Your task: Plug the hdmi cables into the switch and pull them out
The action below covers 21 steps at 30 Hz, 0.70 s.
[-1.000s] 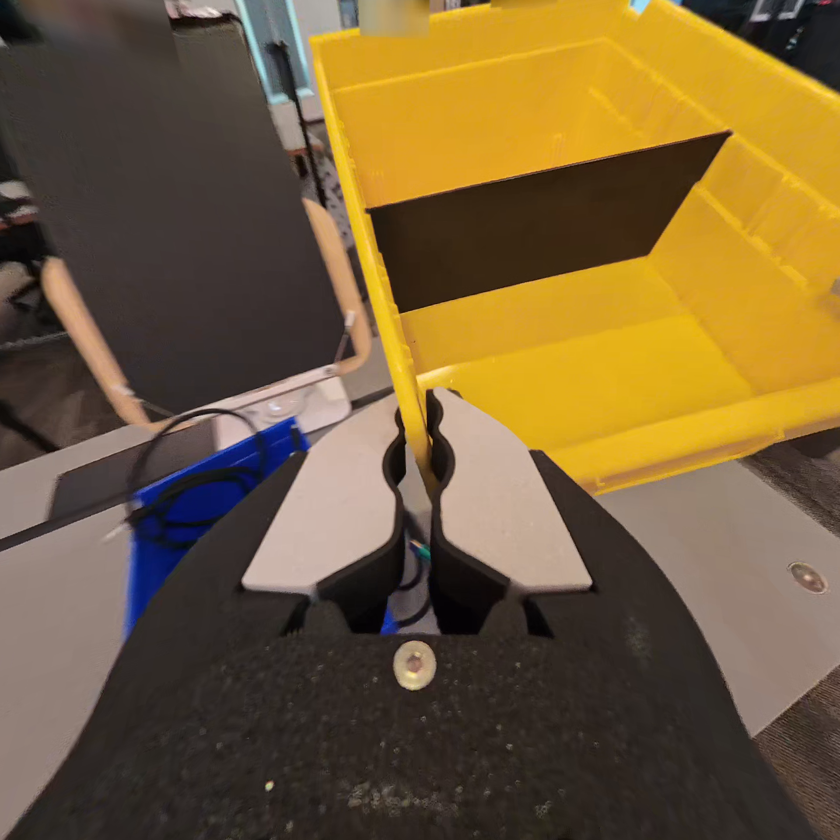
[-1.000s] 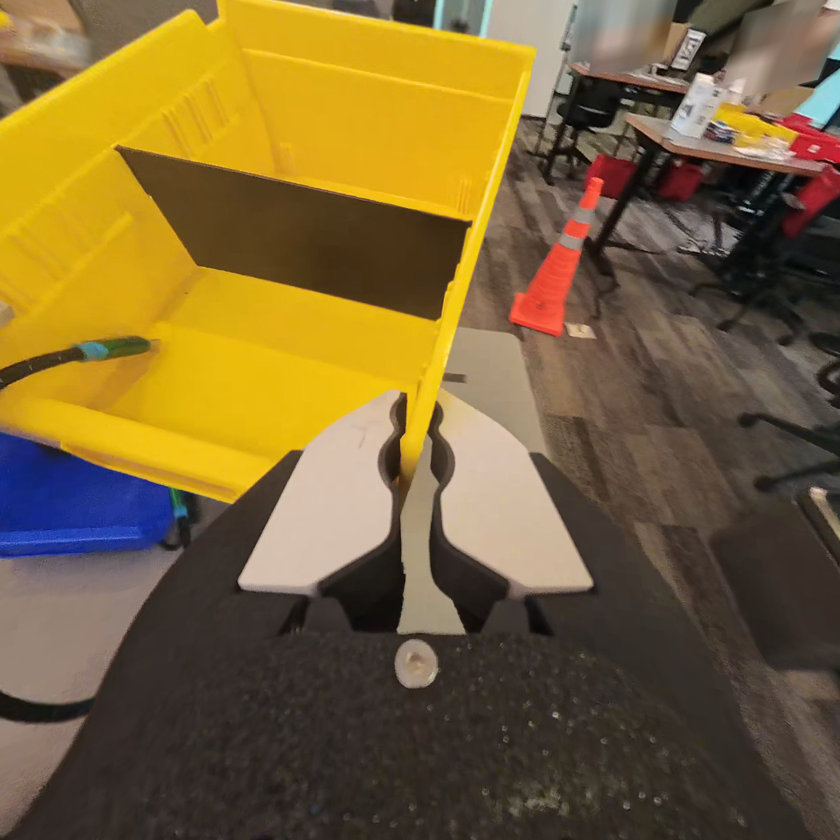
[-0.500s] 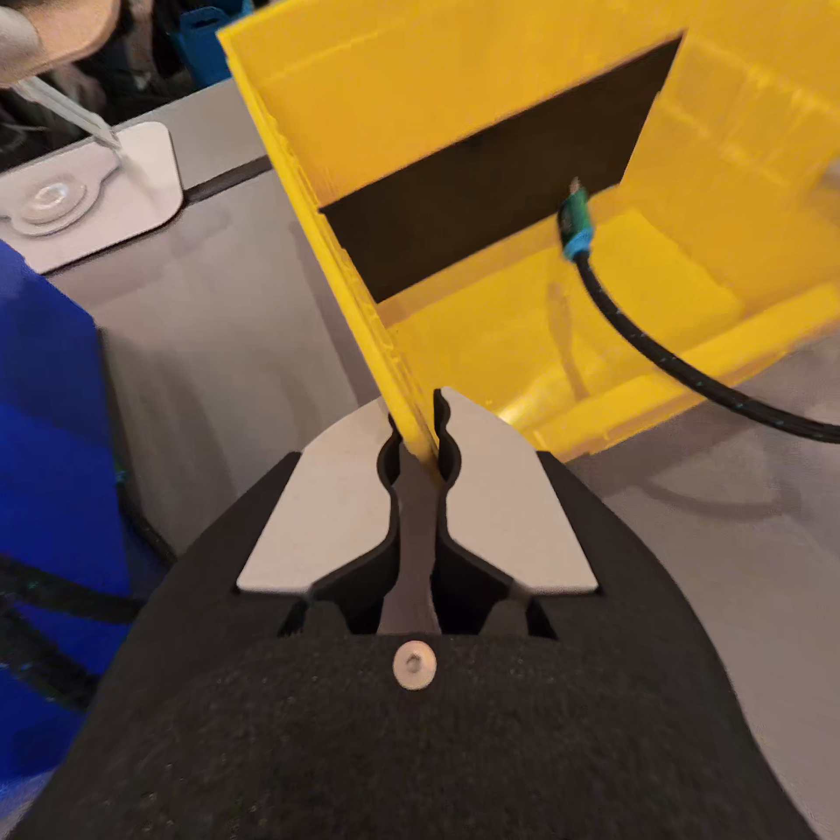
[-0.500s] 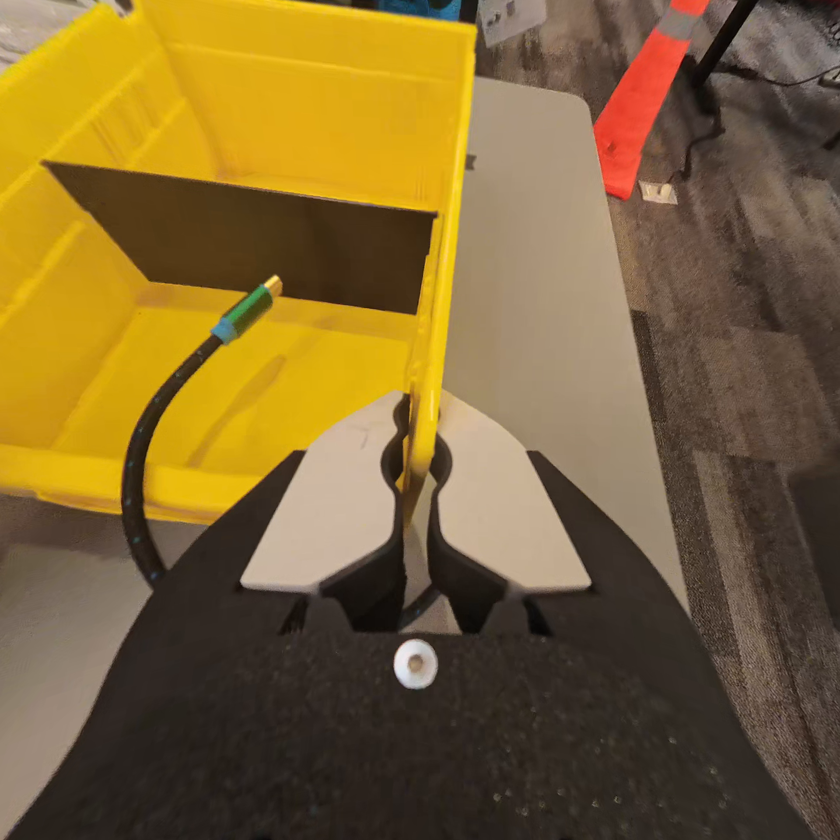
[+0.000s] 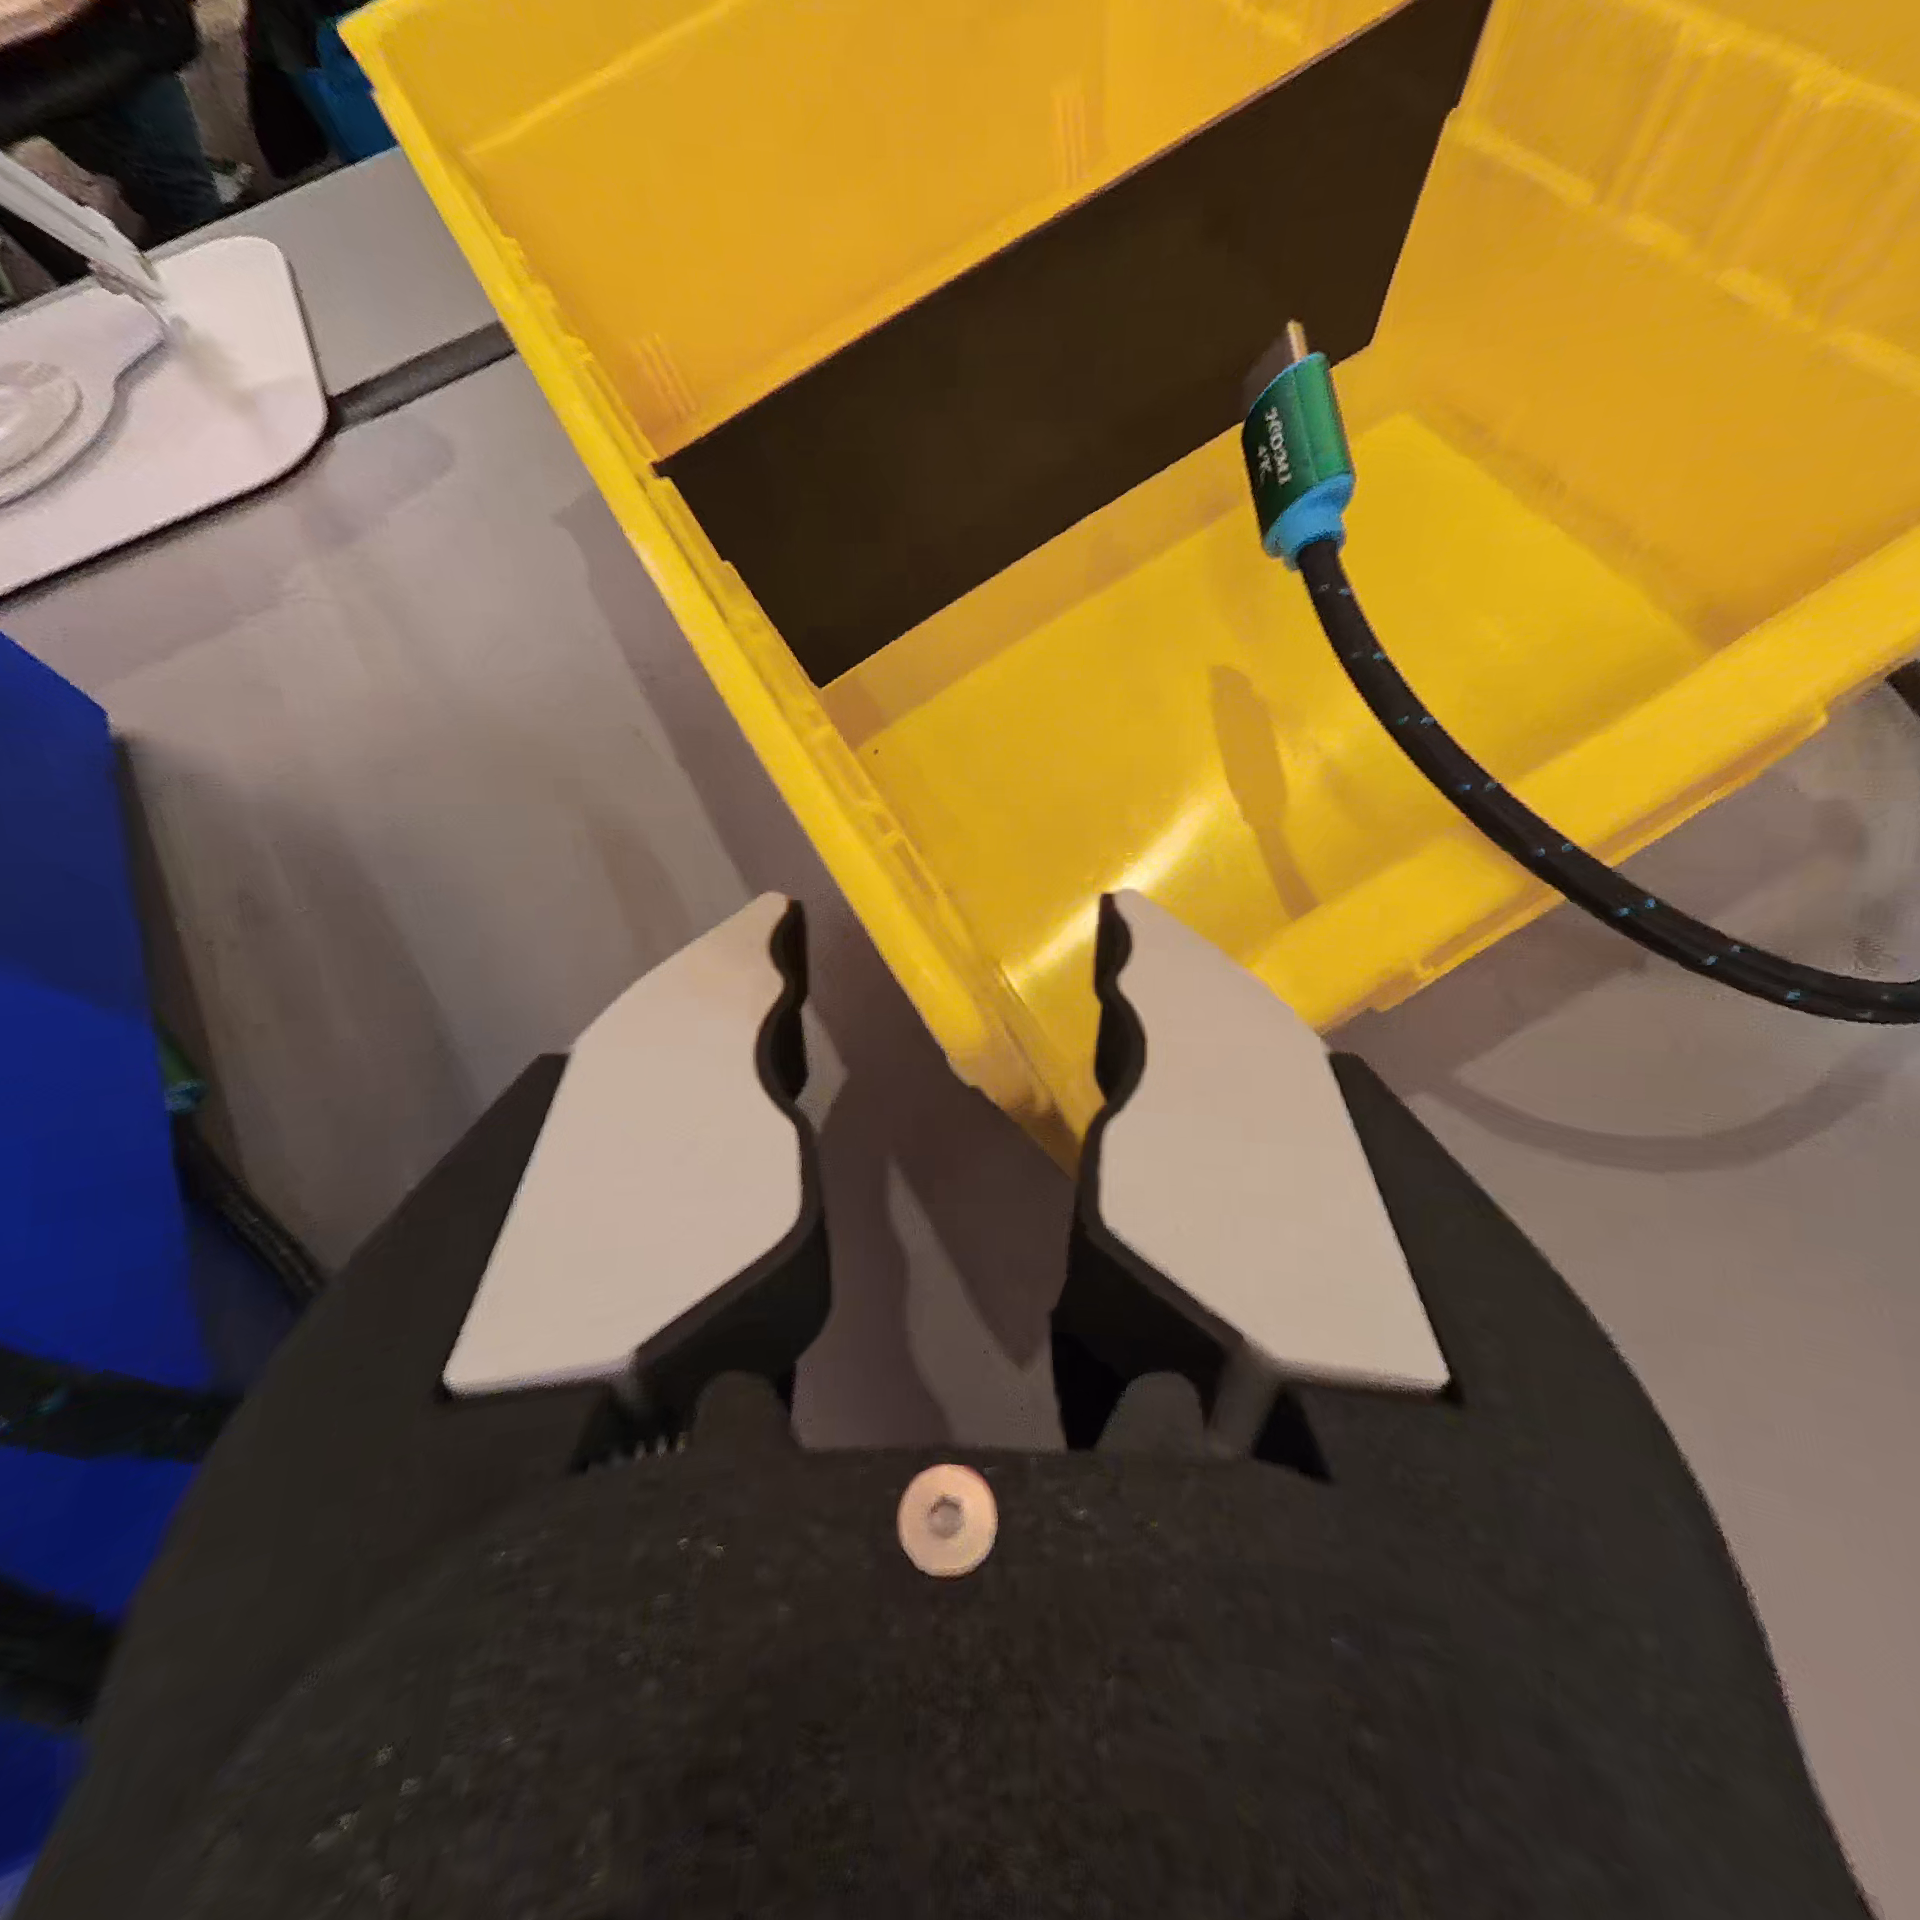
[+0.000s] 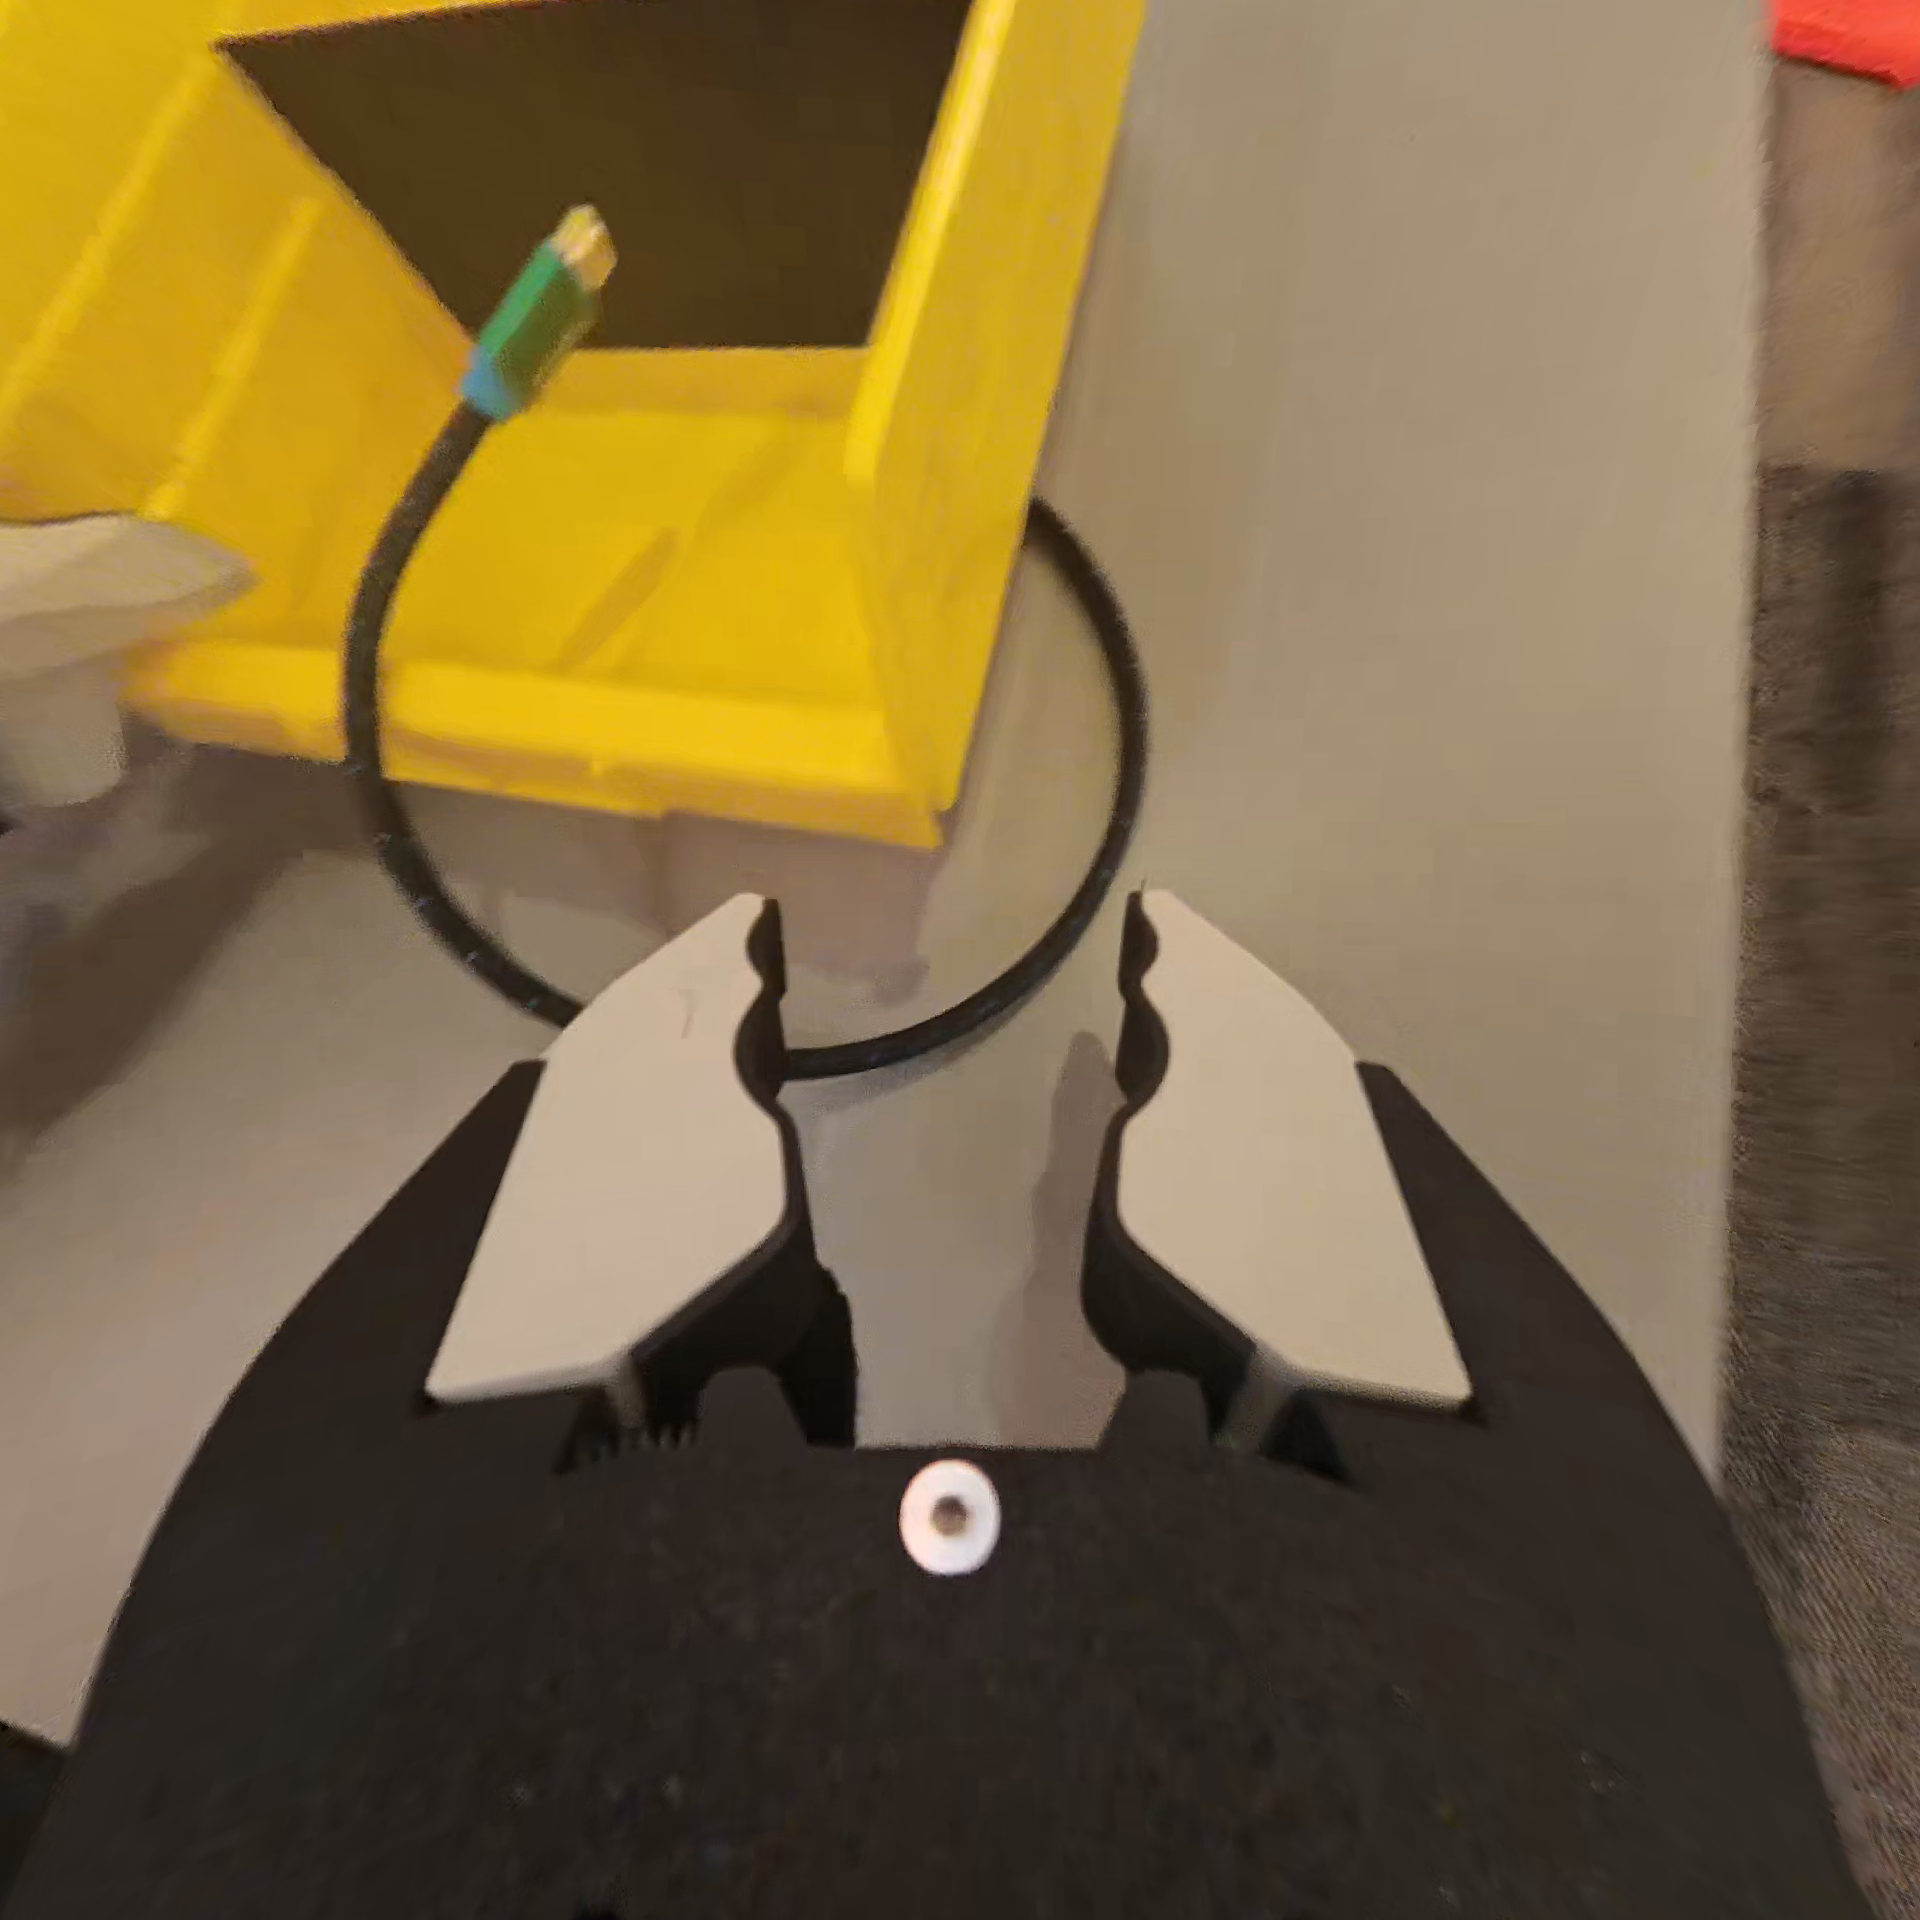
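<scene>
Braided cable (image 5: 1455, 790), glossy yellow bin (image 5: 935, 935), tools agape

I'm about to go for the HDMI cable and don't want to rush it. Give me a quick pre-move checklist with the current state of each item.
1. Left claw open and empty: ok.
2. Right claw open and empty: ok.
3. Yellow bin released and resting on the table: ok, though its corner sits between the left claw's fingers.
4. Green HDMI plug free and in view: ok, it sticks up over the bin's front compartment.
5. Black cable clear of the right claw: not ok, its loop lies just ahead of the fingertips.
6. Switch located: cannot tell, it is not in either view.
</scene>
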Available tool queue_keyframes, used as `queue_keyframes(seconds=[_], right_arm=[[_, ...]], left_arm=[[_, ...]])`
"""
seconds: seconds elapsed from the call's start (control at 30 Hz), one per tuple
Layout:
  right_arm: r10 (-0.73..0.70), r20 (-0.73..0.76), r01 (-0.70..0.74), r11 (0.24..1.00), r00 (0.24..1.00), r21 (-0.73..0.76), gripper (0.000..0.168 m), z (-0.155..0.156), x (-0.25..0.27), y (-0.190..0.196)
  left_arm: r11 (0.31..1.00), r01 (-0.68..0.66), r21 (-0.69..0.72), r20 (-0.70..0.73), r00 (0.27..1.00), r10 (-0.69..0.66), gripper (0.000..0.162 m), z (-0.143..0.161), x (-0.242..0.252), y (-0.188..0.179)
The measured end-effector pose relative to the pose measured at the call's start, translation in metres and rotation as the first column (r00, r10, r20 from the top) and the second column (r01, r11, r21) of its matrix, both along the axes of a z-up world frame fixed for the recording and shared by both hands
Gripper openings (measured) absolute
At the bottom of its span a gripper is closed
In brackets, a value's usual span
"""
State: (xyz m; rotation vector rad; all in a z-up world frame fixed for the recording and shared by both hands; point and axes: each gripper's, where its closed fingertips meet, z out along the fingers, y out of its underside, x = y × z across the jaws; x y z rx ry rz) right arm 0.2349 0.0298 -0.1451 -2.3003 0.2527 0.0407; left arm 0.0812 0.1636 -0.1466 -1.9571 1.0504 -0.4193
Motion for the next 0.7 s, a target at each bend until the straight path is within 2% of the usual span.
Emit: queue_keyframes(seconds=[0.03,0.07,0.1,0.13,0.17,0.2,0.23,0.33,0.43,0.53,0.63,0.7], right_arm=[[0.044,0.003,-0.044,0.998,0.999,0.034,0.059,-0.001,-0.012,0.001],[0.122,0.033,-0.124,0.991,0.992,0.056,0.064,-0.003,-0.028,0.002],[0.201,0.099,-0.205,0.978,0.975,0.027,0.067,-0.009,-0.041,-0.001],[0.241,0.183,-0.237,0.971,0.953,-0.040,0.067,-0.018,-0.047,-0.005],[0.289,0.256,-0.267,0.957,0.923,-0.117,0.075,-0.027,-0.053,-0.011],[0.339,0.302,-0.304,0.940,0.891,-0.158,0.086,-0.033,-0.060,-0.015],[0.349,0.350,-0.301,0.935,0.869,-0.185,0.078,-0.037,-0.060,-0.016],[0.256,0.548,-0.177,0.965,0.797,-0.193,0.021,-0.036,-0.032,-0.007],[0.258,0.693,-0.099,0.960,0.673,-0.262,0.013,-0.033,-0.009,-0.008],[0.189,0.766,-0.030,0.976,0.615,-0.217,0.007,0.002,0.006,-0.021],[0.133,0.846,0.053,0.981,0.516,-0.186,0.007,0.051,0.020,-0.046],[0.093,0.871,0.108,0.980,0.482,-0.164,0.007,0.082,0.030,-0.062]], left_arm=[[1.000,0.005,-0.020,0.010,1.000,-0.005,0.054,-0.001,0.002,-0.001],[0.999,0.005,-0.043,0.016,1.000,-0.005,0.051,-0.002,0.003,-0.002],[0.998,0.001,-0.062,0.021,1.000,0.000,0.045,-0.002,0.003,-0.003],[0.997,-0.011,-0.077,0.027,1.000,0.013,0.033,-0.001,0.002,-0.002],[0.996,-0.025,-0.088,0.029,0.999,0.027,0.020,0.000,0.001,-0.001],[0.995,-0.031,-0.095,0.021,0.999,0.033,0.017,0.000,0.000,0.000],[0.995,-0.035,-0.094,0.005,0.999,0.035,0.016,0.000,0.000,0.002],[0.995,-0.047,-0.087,-0.030,0.999,0.045,0.014,-0.001,-0.004,0.007],[0.992,-0.082,-0.098,-0.036,0.996,0.078,0.010,-0.001,-0.012,0.014],[0.983,-0.116,-0.141,0.000,0.993,0.117,0.005,-0.001,-0.021,0.022],[0.974,-0.136,-0.179,0.040,0.989,0.146,0.005,-0.001,-0.023,0.025],[0.972,-0.164,-0.167,0.050,0.983,0.174,0.004,0.001,-0.025,0.025]])
